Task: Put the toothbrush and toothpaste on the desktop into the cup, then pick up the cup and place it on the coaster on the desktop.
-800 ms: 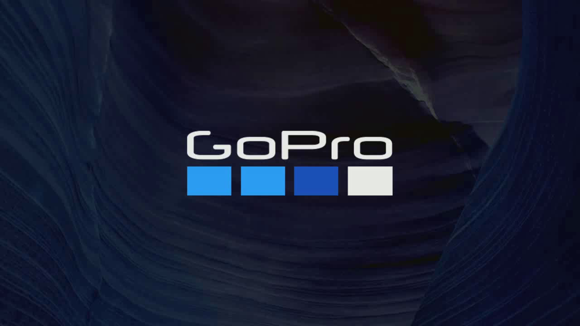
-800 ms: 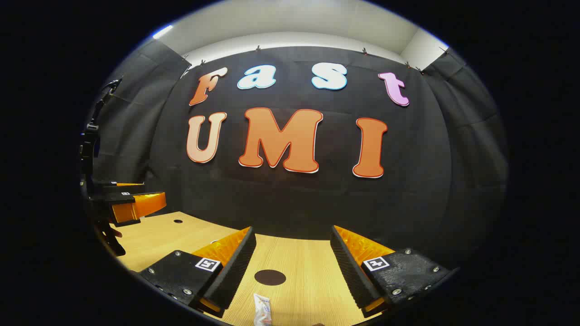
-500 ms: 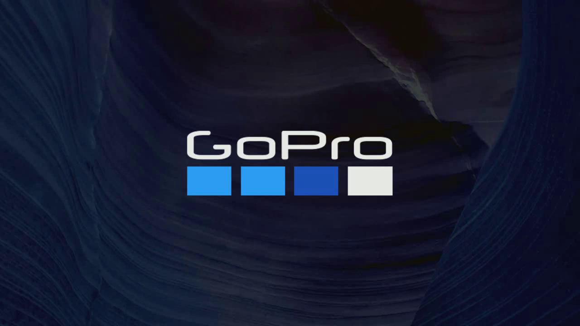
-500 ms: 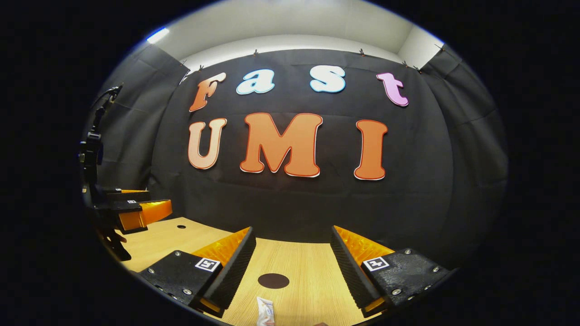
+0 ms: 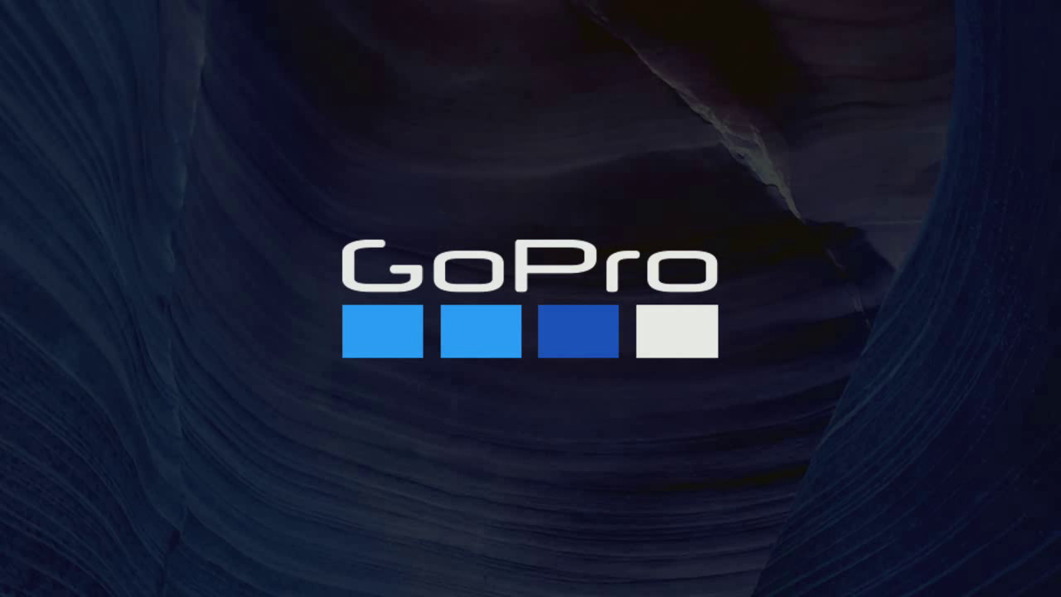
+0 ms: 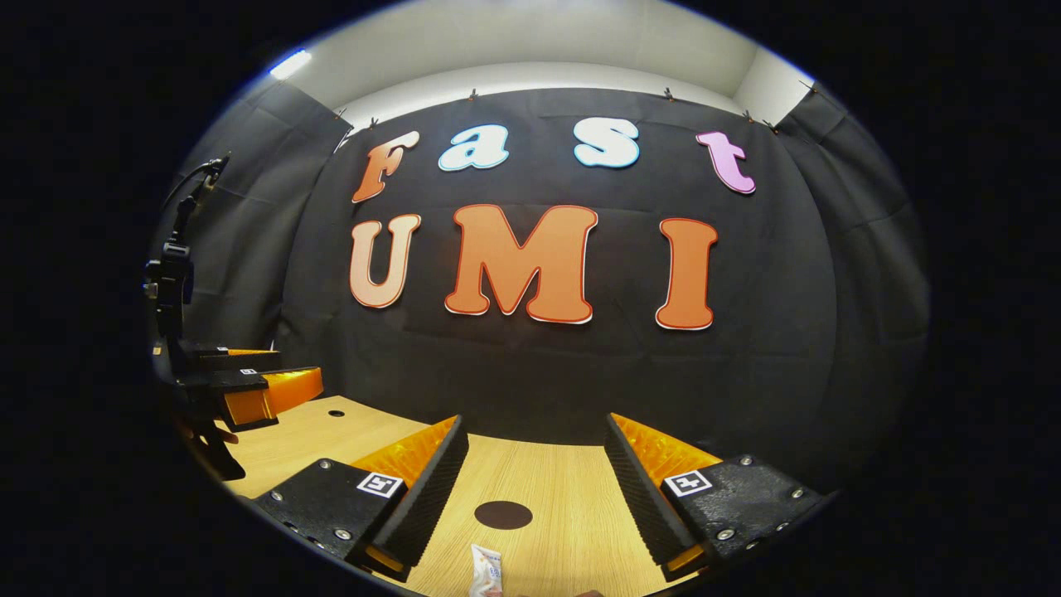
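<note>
Left gripper view gives us a camera maker's logo card on a dark blue swirled ground, so from it we cannot tell how the left gripper's fingers stand, nor where the cup or the toothbrush is

Right gripper view looks low along the pale wooden desktop point(image 6: 564, 489) toward the black cloth wall. Our right gripper point(image 6: 535, 489) hangs just above the wood with its fingers spread wide and nothing between them. In the gap ahead lies a flat dark round disc point(image 6: 503, 515), which we take for the coaster. Nearer us, at the bottom edge, the crimped end of a small white toothpaste tube point(image 6: 485, 570) lies on the wood, apart from both fingers. Far off at the left edge the left gripper point(image 6: 273, 390) is held above the desktop; we cannot tell from here whether it is parted or closed

We judge the task barely begun. The risk is a blind reach: the tube sits under the camera's lower edge, so a descent could push it along the wood or pinch only its thin crimp, letting it slip
</note>
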Action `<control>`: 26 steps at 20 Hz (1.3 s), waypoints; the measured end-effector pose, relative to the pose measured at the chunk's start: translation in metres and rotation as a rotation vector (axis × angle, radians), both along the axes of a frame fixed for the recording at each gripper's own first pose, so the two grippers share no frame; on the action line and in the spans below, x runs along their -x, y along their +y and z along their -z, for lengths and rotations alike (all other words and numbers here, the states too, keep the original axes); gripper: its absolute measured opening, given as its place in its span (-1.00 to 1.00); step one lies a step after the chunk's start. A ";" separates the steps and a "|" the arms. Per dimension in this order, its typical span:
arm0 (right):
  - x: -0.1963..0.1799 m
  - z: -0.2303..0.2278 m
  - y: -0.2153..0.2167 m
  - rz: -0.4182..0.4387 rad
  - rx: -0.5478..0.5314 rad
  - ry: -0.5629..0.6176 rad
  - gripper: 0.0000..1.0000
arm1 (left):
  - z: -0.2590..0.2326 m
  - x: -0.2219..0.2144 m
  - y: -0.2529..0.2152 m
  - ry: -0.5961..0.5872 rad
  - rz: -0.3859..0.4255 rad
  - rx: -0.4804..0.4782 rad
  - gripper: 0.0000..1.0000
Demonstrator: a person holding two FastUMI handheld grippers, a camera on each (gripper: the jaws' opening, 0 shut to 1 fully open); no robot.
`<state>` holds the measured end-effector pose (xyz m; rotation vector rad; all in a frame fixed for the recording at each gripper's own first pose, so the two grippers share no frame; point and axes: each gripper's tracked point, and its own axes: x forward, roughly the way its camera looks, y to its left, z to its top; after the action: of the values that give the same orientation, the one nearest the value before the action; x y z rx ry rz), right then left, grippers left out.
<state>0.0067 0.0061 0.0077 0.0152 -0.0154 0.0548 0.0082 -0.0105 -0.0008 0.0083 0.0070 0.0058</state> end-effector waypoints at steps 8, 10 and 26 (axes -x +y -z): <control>-0.011 0.028 0.013 -0.063 0.090 0.135 0.97 | 0.016 -0.013 -0.004 0.113 0.024 -0.059 0.84; -0.012 0.039 0.018 -0.089 0.091 0.185 0.96 | 0.034 -0.015 -0.010 0.190 0.051 -0.042 0.84; -0.008 0.161 0.039 -0.207 0.090 0.722 0.58 | 0.160 -0.016 -0.018 0.833 0.110 -0.018 0.84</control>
<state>0.0145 0.0455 -0.1532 -0.0542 0.7114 0.2544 0.0243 -0.0287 -0.1612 0.0284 0.8399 -0.1084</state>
